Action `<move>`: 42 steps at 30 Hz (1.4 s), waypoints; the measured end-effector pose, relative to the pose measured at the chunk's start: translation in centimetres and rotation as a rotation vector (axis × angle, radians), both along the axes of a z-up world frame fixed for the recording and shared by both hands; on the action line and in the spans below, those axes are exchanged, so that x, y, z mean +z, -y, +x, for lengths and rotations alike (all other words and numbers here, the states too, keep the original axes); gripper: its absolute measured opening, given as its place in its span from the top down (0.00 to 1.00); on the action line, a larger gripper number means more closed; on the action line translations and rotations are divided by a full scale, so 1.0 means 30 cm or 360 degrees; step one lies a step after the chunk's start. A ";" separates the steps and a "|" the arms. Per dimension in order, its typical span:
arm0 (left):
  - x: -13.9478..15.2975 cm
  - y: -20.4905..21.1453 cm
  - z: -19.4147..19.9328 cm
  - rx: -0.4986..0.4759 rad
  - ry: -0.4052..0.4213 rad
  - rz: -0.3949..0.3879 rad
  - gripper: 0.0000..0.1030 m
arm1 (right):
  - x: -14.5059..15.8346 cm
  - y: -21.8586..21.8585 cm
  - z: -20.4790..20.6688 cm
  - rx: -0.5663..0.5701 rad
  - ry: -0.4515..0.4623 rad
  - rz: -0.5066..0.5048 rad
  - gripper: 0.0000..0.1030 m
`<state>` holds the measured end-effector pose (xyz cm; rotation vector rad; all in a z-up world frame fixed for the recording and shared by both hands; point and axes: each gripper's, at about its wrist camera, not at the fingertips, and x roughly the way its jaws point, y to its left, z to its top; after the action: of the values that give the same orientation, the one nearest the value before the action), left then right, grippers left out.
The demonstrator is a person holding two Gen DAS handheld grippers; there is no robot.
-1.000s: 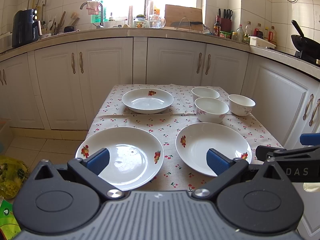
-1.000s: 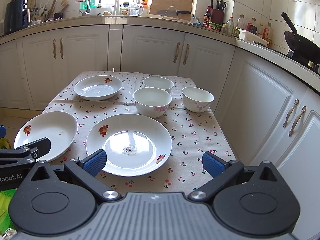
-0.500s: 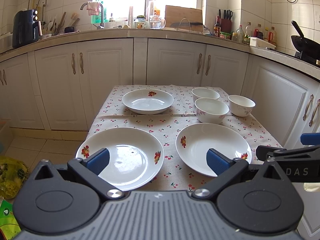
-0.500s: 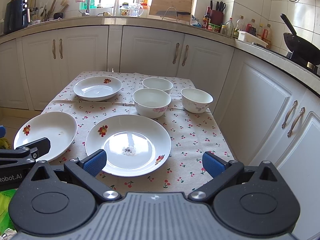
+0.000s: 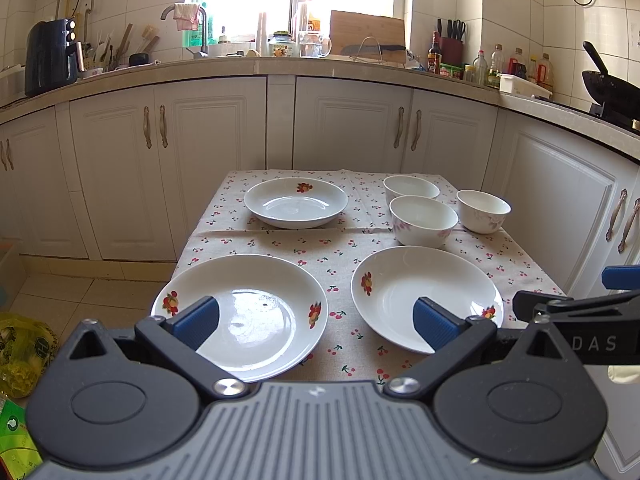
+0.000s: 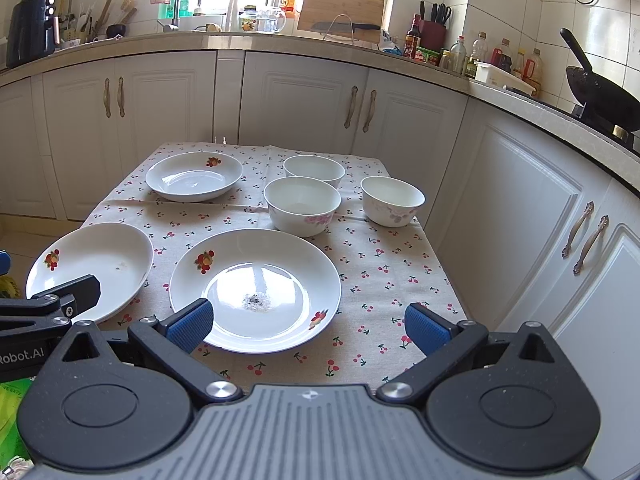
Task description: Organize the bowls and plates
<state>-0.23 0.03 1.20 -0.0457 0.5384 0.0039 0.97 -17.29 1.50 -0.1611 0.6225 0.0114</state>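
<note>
Three white plates with fruit prints lie on a cherry-print tablecloth: a near-left plate, a near-right plate and a far plate. Three white bowls stand at the far right: a middle bowl, a back bowl and a right bowl. My left gripper is open and empty over the table's near edge, between the two near plates. My right gripper is open and empty, just above the near-right plate.
The small table stands in front of white kitchen cabinets. The counter above holds bottles, a knife block and a black wok. Yellow and green bags lie on the floor to the left.
Both grippers have drifted very slightly; nothing on the table has moved.
</note>
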 end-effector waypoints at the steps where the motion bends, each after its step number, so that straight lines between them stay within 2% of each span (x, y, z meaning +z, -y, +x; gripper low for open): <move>1: -0.005 0.000 0.000 0.0001 -0.0001 -0.0002 0.01 | 0.000 0.000 0.000 0.0000 0.0000 0.0000 0.00; 12: 0.031 -0.002 -0.016 -0.0001 0.0006 0.0003 0.01 | -0.002 -0.002 -0.002 -0.0005 0.0003 -0.0006 0.00; 30: 0.002 0.003 -0.009 -0.0007 0.0018 0.0008 0.01 | -0.001 -0.006 0.004 -0.0003 0.0005 -0.0007 0.00; 42: -0.014 -0.033 0.035 -0.0094 0.0040 0.0002 0.01 | 0.017 -0.004 0.071 0.0151 0.0022 0.0054 0.00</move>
<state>0.81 1.03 0.79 -0.0288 0.5142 -0.0539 3.11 -17.18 2.01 -0.1573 0.6003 0.1121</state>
